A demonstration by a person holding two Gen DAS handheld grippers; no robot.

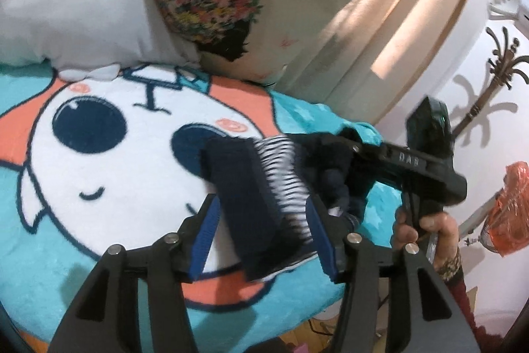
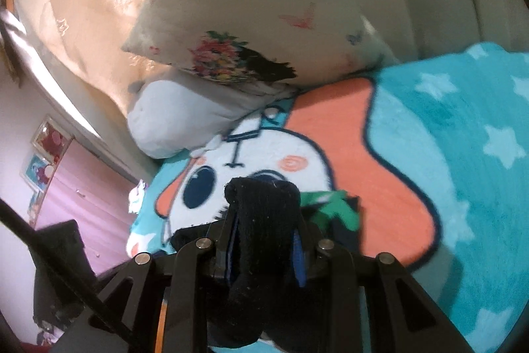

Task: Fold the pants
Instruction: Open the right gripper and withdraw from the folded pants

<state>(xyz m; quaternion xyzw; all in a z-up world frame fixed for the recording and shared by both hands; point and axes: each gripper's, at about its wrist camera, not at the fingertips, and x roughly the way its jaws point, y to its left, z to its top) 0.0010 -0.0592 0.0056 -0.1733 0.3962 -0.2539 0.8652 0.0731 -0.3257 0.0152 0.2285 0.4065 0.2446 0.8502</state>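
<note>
While the pants (image 1: 264, 197) hang between the two tools above the bed (image 1: 66, 270), the relation that counts is how the dark bundle runs from one hand-held gripper to the other. In the left wrist view the left hand-held gripper (image 1: 263, 237) has its blue pads spread on either side of a folded band of navy cloth edged with black-and-white stripes; a gap shows beside the left pad (image 1: 205, 237), so I judge the hold loose rather than pressed. From those fingers the cloth's long axis runs away toward about 11 o'clock, its rounded end over the blanket's cartoon face (image 1: 109, 154). The rest of the garment trails off toward 2 o'clock, where it bunches at the right hand-held gripper (image 1: 334, 177), held by a hand (image 1: 426, 230) at roughly 3 o'clock.

In the right wrist view the right hand-held gripper (image 2: 264, 240) pinches a thick roll of the pants (image 2: 264, 214), the jaws drawn in against it. That roll points toward 12 o'clock, straight along the fingers, with more cloth drooping below at 6 o'clock. A green patch (image 2: 334, 207) of the garment shows just beside it at 2 o'clock.

Both tools sit on the same bundle, close together; the right one has the firmer hold. The pillows (image 1: 231, 5) lie well beyond, at 12 o'clock.
</note>
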